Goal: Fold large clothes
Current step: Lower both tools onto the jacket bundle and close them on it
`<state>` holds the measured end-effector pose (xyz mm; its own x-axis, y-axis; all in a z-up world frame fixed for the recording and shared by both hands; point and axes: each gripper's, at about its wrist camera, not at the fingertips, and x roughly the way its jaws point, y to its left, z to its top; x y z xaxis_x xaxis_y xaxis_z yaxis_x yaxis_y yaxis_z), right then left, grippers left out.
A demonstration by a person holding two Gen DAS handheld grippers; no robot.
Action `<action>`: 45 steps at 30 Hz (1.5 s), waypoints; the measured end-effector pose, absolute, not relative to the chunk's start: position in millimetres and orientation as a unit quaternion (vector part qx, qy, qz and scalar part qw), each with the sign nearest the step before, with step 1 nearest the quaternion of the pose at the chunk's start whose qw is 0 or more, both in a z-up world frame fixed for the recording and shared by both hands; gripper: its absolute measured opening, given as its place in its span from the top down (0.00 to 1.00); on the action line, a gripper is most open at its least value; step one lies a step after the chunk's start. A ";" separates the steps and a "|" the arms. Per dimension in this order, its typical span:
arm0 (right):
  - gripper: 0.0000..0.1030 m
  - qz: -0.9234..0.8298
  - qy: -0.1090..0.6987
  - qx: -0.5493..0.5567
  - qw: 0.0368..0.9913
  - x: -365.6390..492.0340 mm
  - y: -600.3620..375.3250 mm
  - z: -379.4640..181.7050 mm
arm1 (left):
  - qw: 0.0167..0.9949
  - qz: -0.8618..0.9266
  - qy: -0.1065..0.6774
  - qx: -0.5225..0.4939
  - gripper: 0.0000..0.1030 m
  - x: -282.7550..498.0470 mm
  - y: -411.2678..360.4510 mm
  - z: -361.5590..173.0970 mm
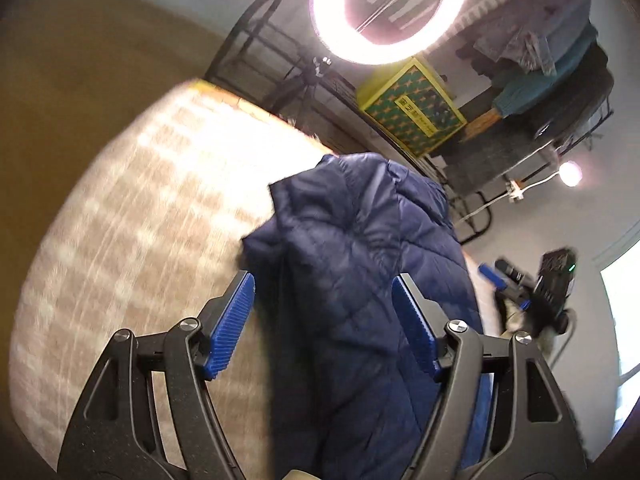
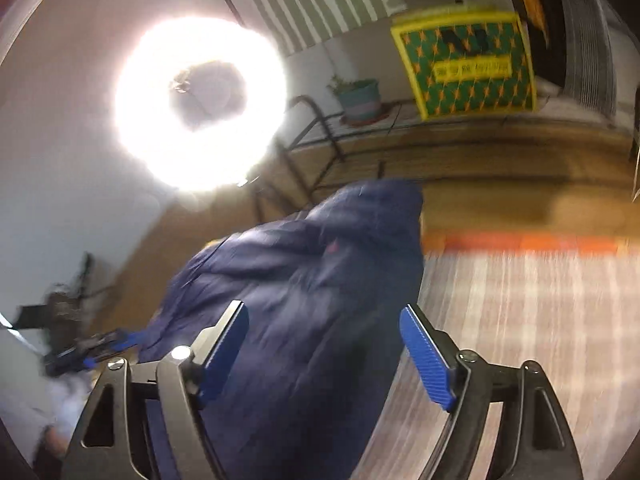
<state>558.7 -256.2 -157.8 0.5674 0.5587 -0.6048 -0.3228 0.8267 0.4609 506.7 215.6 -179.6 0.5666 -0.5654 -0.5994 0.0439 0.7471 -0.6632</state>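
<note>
My left gripper (image 1: 323, 316) and right gripper (image 2: 324, 344) both stand wide, gripping nothing; the navy puffer jacket (image 1: 360, 248) lies bunched at centre frame on the checked mat (image 1: 132, 208) – I'd say take matching edges before closing; hem and sleeves run below the frame – motion blur smears the folds

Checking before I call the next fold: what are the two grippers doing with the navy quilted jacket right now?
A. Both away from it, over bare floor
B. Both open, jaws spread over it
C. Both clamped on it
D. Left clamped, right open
B: the left gripper and the right gripper each show blue pads spread wide, with the navy jacket lying unpinched between them.
</note>
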 end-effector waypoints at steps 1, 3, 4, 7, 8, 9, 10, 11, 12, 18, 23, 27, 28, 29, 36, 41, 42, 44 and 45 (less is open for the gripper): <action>0.18 0.258 0.399 0.157 0.866 553.2 -258.8 -160.5 | 0.822 -0.190 0.435 -0.316 0.29 505.5 219.4 -183.0; 0.18 0.271 0.418 0.170 0.850 541.6 -264.0 -168.7 | 0.807 -0.199 0.450 -0.326 0.29 507.6 222.2 -189.7; 0.18 0.277 0.425 0.177 0.843 536.2 -266.7 -173.4 | 0.801 -0.202 0.458 -0.328 0.29 509.1 222.7 -193.3; 0.18 0.285 0.437 0.197 0.830 527.8 -271.6 -186.8 | 0.787 -0.200 0.471 -0.345 0.29 515.6 223.6 -204.4; 0.18 0.287 0.441 0.205 0.825 527.4 -272.5 -191.5 | 0.779 -0.201 0.474 -0.358 0.29 517.3 224.8 -209.5; 0.18 0.292 0.446 0.216 0.818 527.2 -272.1 -197.5 | 0.773 -0.202 0.476 -0.367 0.29 518.1 227.7 -213.5; 0.18 0.295 0.450 0.224 0.813 526.3 -271.4 -201.9 | 0.767 -0.204 0.478 -0.376 0.29 520.5 227.7 -218.5; 0.18 0.298 0.452 0.228 0.810 524.9 -271.8 -204.6 | 0.765 -0.203 0.479 -0.380 0.29 522.4 228.7 -221.2; 0.18 0.300 0.454 0.233 0.806 525.2 -270.1 -208.6 | 0.763 -0.203 0.479 -0.384 0.29 524.6 228.3 -223.1; 0.18 0.309 0.455 0.247 0.798 523.0 -263.2 -219.3 | 0.755 -0.206 0.467 -0.413 0.29 540.5 232.3 -230.0; 0.19 0.317 0.454 0.254 0.793 519.7 -259.7 -219.8 | 0.755 -0.212 0.464 -0.413 0.29 555.9 219.7 -227.8; 0.21 0.326 0.453 0.253 0.790 526.7 -253.1 -220.1 | 0.757 -0.220 0.466 -0.401 0.29 557.9 214.1 -228.9; 0.22 0.328 0.453 0.255 0.789 527.0 -253.0 -220.4 | 0.759 -0.219 0.467 -0.397 0.29 557.5 212.6 -228.1; 0.24 0.329 0.455 0.257 0.787 526.8 -253.3 -220.7 | 0.761 -0.223 0.468 -0.390 0.29 557.9 210.5 -226.9; 0.35 0.350 0.456 0.272 0.772 522.5 -266.8 -224.3 | 0.755 -0.238 0.470 -0.390 0.29 563.2 208.1 -229.9; 0.35 0.354 0.456 0.266 0.772 527.9 -256.6 -223.2 | 0.753 -0.257 0.474 -0.376 0.37 569.2 188.2 -229.2; 0.35 0.354 0.458 0.266 0.771 528.2 -256.4 -222.8 | 0.755 -0.257 0.474 -0.373 0.39 569.8 187.1 -229.4; 0.40 0.359 0.459 0.270 0.767 528.9 -259.3 -223.1 | 0.751 -0.258 0.473 -0.382 0.42 569.9 191.2 -231.9; 0.42 0.364 0.459 0.276 0.762 528.9 -263.3 -224.9 | 0.749 -0.256 0.472 -0.388 0.44 571.1 192.3 -233.1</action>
<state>528.9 -263.3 -224.9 0.3137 0.8083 -0.4982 -0.3023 0.5824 0.7546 571.1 192.3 -233.1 0.4221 -0.7505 -0.5085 0.0177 0.5677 -0.8231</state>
